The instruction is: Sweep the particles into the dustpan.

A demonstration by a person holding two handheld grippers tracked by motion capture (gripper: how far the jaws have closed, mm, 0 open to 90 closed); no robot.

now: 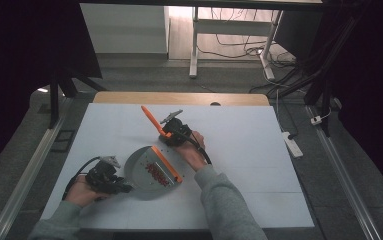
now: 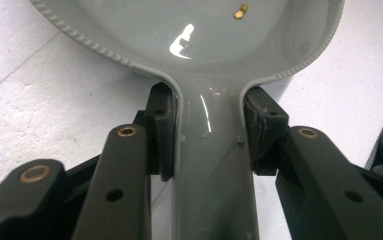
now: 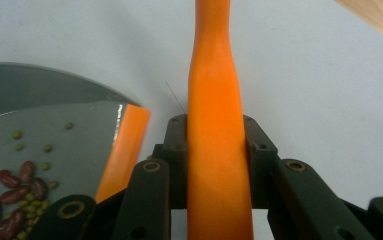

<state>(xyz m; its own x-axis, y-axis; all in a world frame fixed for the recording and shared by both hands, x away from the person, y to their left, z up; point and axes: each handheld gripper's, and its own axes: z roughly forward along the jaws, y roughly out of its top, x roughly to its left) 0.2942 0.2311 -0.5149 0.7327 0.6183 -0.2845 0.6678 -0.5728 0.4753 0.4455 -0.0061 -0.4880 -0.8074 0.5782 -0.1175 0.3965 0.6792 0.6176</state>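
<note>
My left gripper (image 2: 209, 135): clamped on the neck of the grey dustpan's (image 2: 199, 35) handle, pads pressing both sides.
My right gripper (image 3: 216, 150): closed around the orange brush handle (image 3: 214, 125), which runs up between the jaws.
Dustpan: flat on the white table (image 1: 239, 145), in front of me, its orange lip (image 1: 166, 164) facing my right hand.
Beans (image 3: 14, 195): red ones and small green ones piled in the pan by the lip.
Handle tip (image 1: 146, 112): points away from me, above the table.
</note>
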